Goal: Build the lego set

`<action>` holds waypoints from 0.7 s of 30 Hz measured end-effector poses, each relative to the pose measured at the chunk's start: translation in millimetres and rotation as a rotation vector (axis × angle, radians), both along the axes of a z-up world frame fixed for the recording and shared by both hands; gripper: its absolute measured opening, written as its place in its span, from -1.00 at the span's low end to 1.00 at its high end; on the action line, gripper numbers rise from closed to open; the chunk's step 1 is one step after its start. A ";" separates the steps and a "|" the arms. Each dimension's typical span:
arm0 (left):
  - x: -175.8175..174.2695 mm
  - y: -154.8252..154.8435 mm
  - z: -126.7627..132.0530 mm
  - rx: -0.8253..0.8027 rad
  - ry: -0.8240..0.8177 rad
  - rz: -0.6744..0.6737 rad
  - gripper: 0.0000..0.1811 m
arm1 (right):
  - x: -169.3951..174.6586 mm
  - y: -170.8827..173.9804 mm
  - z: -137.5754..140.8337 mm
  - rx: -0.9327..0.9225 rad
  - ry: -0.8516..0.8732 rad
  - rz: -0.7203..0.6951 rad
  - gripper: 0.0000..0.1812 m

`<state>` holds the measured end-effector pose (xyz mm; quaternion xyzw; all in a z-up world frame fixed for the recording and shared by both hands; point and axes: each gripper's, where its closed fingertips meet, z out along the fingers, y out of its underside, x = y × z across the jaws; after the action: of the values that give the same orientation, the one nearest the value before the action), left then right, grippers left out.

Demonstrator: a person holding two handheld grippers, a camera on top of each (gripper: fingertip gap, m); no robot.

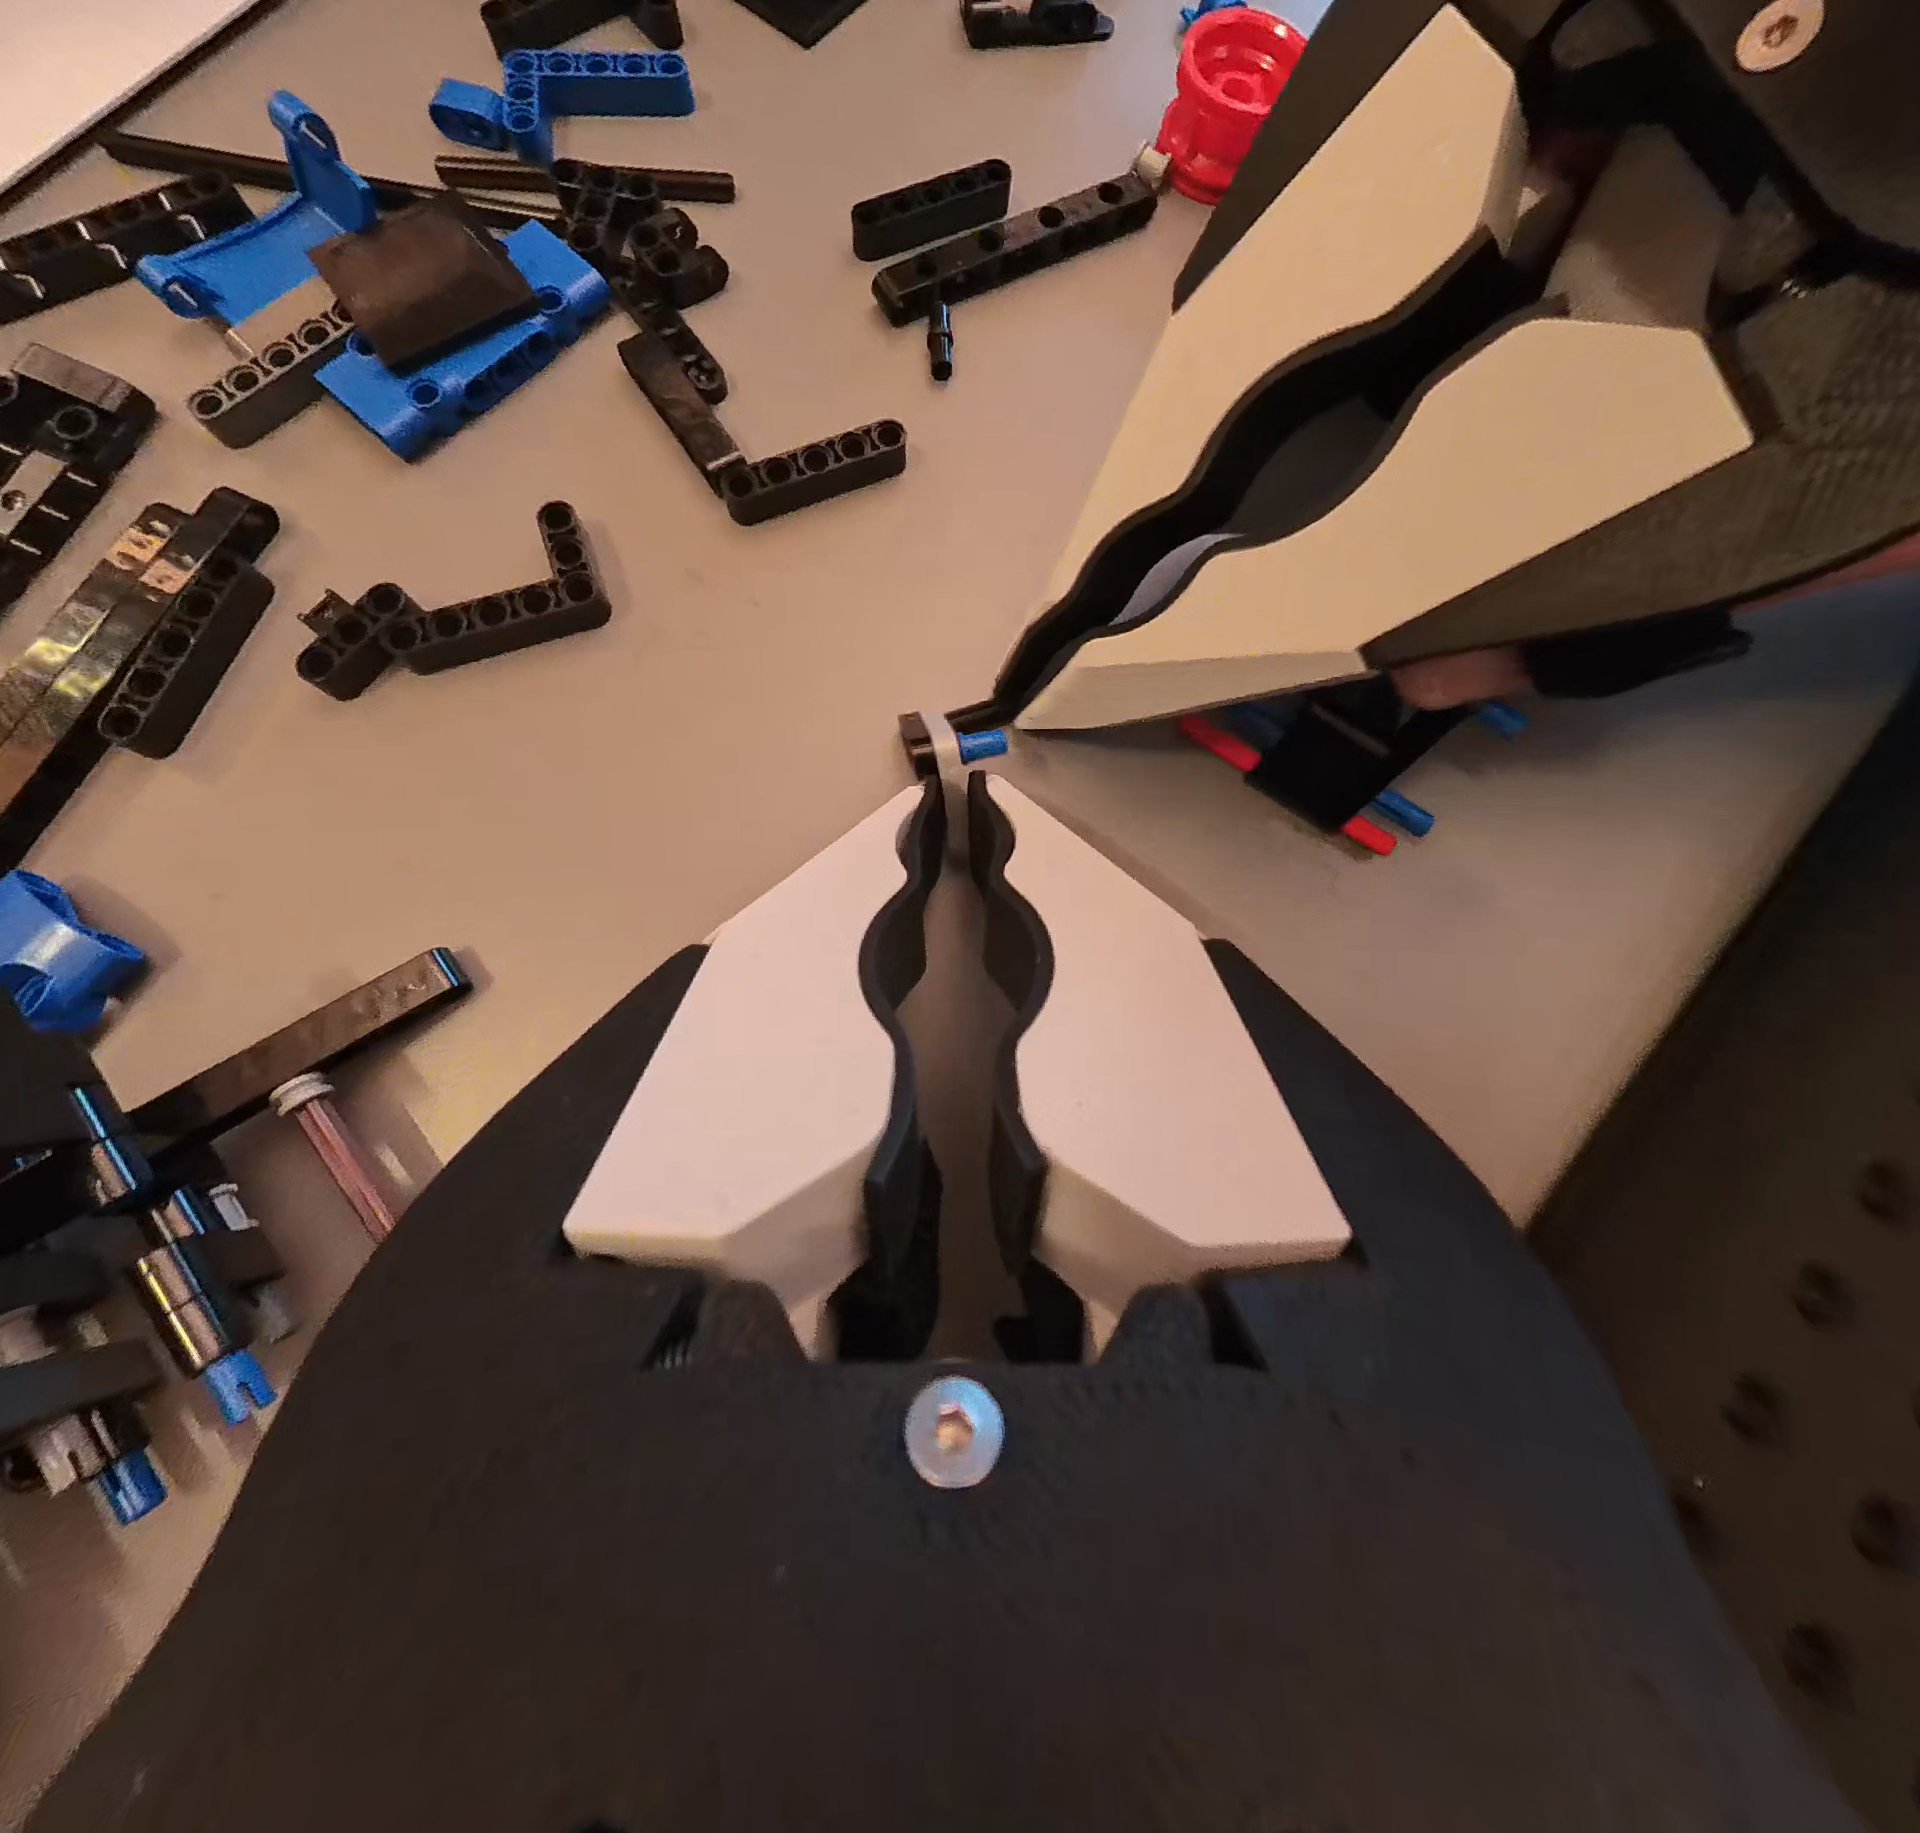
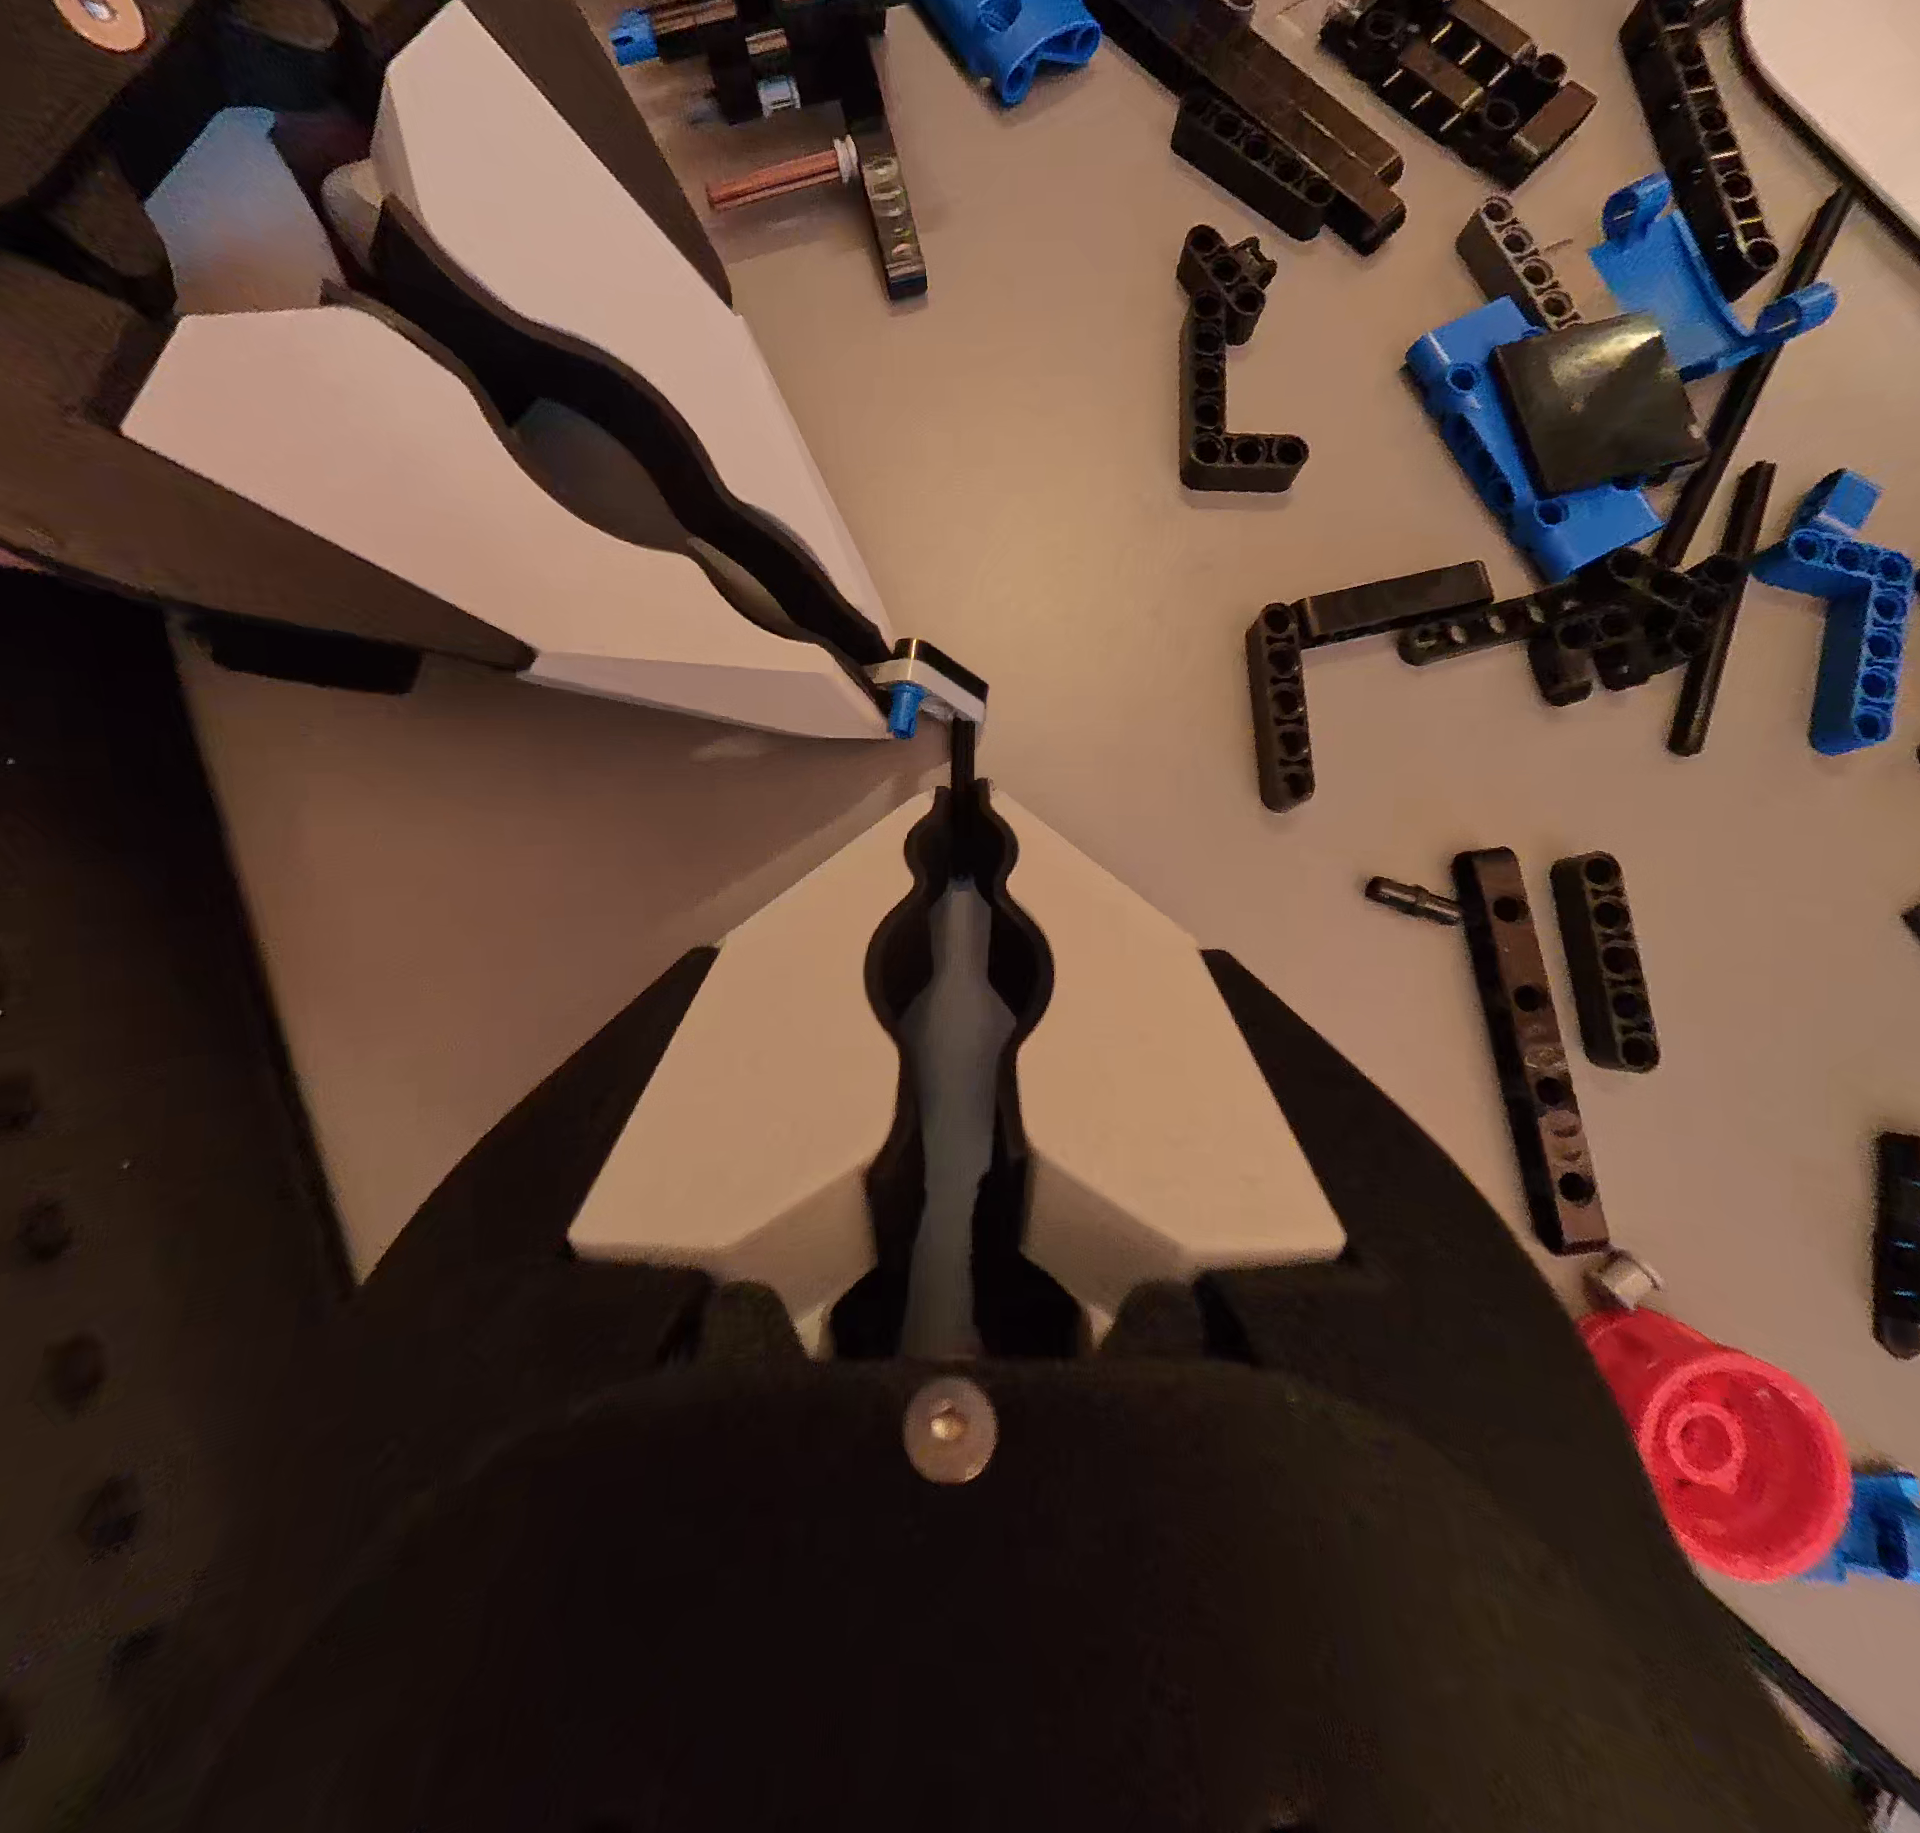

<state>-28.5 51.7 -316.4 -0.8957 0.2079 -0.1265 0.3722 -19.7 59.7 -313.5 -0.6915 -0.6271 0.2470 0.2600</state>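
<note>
Meeting over grey table [image 1: 644, 796], two grippers, scattered black beams [image 1: 468, 620], blue pieces [image 1: 416, 329]

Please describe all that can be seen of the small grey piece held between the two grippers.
The small grey piece is a thin, flat, plastic-looking link with a rounded end. A short blue pin passes through it, and a black part sits against it. The left gripper is shut on its lower end; the right gripper pinches a thin black stem joined to it, above the table.

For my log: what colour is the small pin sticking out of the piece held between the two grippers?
Blue; the pin shows best in the left wrist view.
</note>
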 end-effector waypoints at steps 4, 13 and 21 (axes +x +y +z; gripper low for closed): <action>-1.1 1.8 -0.2 -0.003 -0.013 0.015 -0.96 | -2.5 2.2 0.1 -0.002 0.012 -0.015 -1.00; -2.2 2.1 -0.8 0.014 0.028 -0.025 -0.96 | -5.1 2.4 0.1 0.022 0.011 0.065 -1.00; -2.6 1.9 -0.8 0.013 0.020 -0.067 -0.96 | -6.1 4.5 -0.1 0.058 0.014 0.198 -1.00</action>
<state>-31.1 53.6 -317.2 -0.8870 0.2424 -0.1288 0.3713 -25.8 64.2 -313.7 -0.6166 -0.6975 0.2580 0.2585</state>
